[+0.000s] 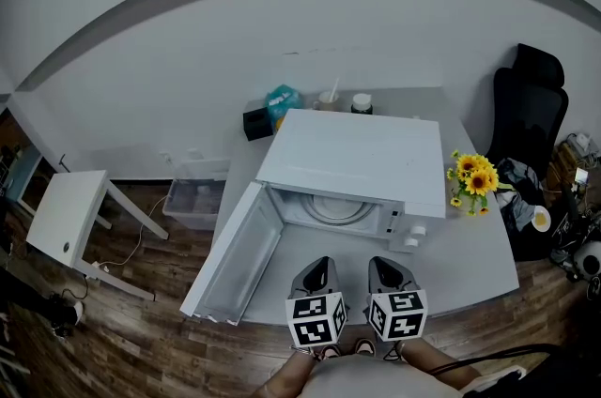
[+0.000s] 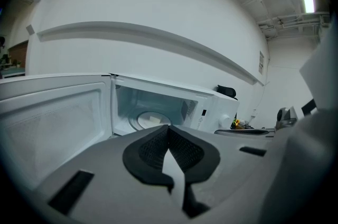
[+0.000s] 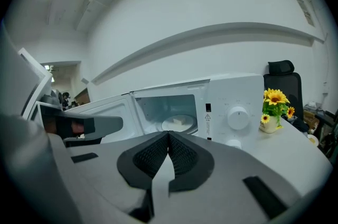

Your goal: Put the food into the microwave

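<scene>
Microwave [image 1: 357,152]: on the worktop [image 1: 474,260], door [image 1: 235,246] swung fully open to its left.
Food [image 3: 177,121]: 1 pale piece on the turntable inside the microwave.
Left hand-held gripper [image 1: 321,267], right hand-held gripper [image 1: 383,267]: 2 units side by side just in front of the microwave's cavity, jaws pressed together, nothing held.
Step, judged: loading appears done.
Next move: swing the door closed, pushing at its outer edge.

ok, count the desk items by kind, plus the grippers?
Microwave: 1
Grippers: 2, left gripper and right gripper
Sunflower pot: 1
Black box: 1
Teal packet: 1
Containers: 2, cup and jar
Total: 8
</scene>
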The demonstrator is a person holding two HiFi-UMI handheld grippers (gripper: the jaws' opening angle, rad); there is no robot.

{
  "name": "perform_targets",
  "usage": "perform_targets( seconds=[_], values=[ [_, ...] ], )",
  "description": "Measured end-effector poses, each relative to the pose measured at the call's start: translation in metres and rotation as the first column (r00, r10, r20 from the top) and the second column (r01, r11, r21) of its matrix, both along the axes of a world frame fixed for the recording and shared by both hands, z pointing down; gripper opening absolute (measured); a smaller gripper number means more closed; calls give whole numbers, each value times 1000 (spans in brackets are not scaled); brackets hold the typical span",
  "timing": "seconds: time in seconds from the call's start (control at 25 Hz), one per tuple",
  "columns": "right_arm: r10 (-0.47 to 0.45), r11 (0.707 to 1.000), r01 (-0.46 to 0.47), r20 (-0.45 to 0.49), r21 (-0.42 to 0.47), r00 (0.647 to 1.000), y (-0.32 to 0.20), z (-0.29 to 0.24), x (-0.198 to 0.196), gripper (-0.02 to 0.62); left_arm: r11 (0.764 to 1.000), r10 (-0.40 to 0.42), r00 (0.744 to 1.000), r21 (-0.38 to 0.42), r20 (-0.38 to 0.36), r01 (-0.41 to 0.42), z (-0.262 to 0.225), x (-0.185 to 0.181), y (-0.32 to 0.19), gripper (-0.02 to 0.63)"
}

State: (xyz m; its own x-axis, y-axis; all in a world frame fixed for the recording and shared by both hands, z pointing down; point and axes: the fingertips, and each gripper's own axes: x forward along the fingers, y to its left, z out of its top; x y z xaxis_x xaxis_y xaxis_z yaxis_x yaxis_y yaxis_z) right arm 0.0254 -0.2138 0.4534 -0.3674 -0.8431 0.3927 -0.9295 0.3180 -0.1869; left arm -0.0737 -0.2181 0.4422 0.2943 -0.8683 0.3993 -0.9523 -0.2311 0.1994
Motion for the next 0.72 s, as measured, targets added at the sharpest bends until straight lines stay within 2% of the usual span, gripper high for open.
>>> perform_targets(
  seconds=[0.28, 0.48, 0.72],
  values=[
    [-16, 1000, 16, -25, 4, 1000, -1, 0, 3, 15, 1000, -18, 1000, -8, -11, 17, 2, 0, -2, 2],
    [-59, 998, 60, -93, 12, 994, -3, -2, -3, 14, 999, -27, 999, -21, -29, 26, 5, 1, -3, 3],
    [-52, 998, 54, -80, 17, 995, -6, -6, -4, 14, 1000, -14, 1000, -19, -23, 14, 5, 8, -6, 3]
  ],
)
